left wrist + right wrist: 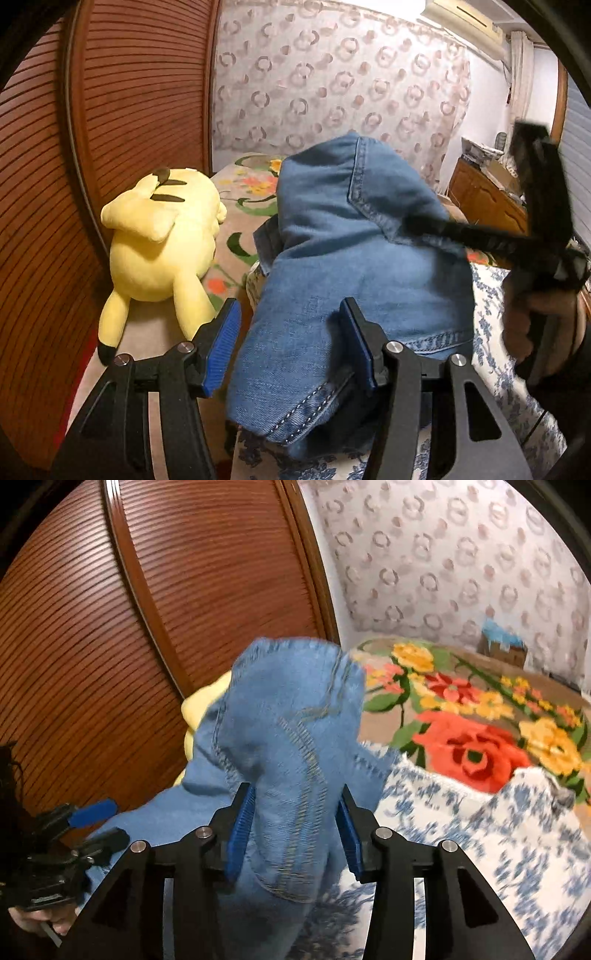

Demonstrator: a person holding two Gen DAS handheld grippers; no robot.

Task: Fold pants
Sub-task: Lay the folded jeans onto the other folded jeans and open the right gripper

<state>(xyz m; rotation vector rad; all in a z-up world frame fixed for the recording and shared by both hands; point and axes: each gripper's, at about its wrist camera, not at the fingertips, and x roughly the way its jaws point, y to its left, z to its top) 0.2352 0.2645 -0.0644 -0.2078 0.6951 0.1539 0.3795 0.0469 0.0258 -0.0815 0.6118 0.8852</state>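
The flowered bedspread (472,738) runs under everything, and the blue jeans (343,273) sit bunched in a hump on the blue-patterned sheet (480,834) at its near edge. The yellow plush (162,243) lies just left. Both tools gape: left gripper (291,343) straddles a hem, right gripper (295,830) straddles a seam. Closing now risks pinching a stray layer, skewing the fold.

Blue denim pants (354,266), a yellow plush toy (162,236), a white sheet with blue flowers (480,830), a red-and-yellow flowered blanket (476,716), brown slatted doors (140,92).
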